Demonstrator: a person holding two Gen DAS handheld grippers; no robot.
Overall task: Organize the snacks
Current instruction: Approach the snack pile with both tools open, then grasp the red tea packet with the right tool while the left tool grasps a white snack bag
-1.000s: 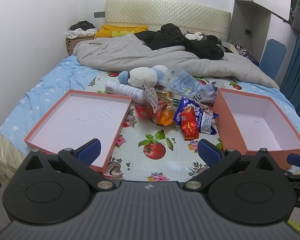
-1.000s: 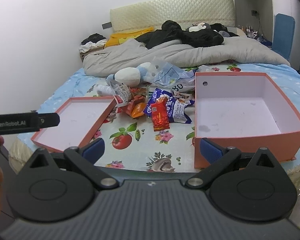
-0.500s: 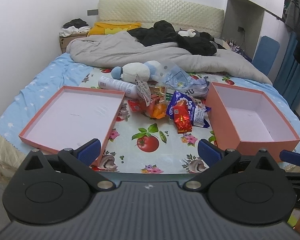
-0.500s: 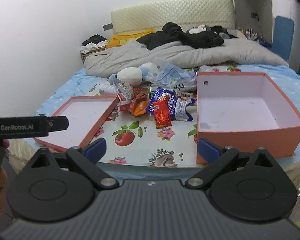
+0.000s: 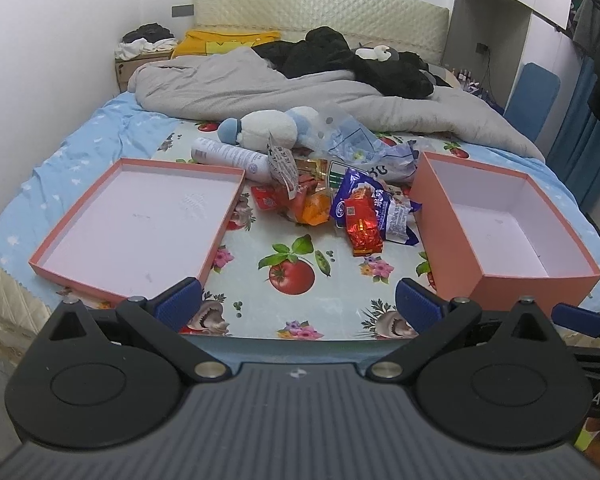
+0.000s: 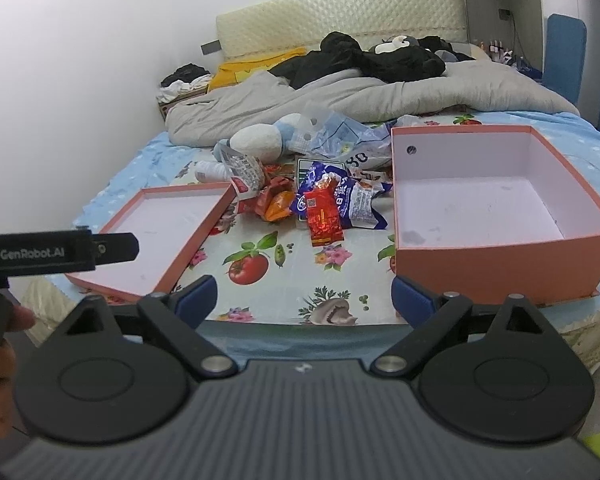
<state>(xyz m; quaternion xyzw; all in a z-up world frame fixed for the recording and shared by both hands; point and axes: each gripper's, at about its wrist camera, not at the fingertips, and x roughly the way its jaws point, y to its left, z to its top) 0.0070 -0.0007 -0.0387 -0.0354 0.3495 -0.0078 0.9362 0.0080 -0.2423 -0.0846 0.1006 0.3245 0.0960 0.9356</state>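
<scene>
Hovering claws: both above the near bed edge, touching nothing
Left gripper (image 5: 298,304): blue-padded jaws wide apart, empty
Right gripper (image 6: 304,300): jaws have just been closing slightly, yet stand wide apart, nothing between them
Crinkly red foil snack packet (image 5: 363,231): lies atop the snack pile, between the shallow salmon-pink cardboard lid (image 5: 100,264) and the deep salmon-pink cardboard box (image 5: 536,286)

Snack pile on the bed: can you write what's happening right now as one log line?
stage: not started | snack pile: between shallow lid and deep box, both empty | left gripper: open, empty | right gripper: jaws just closing slightly, empty
</scene>
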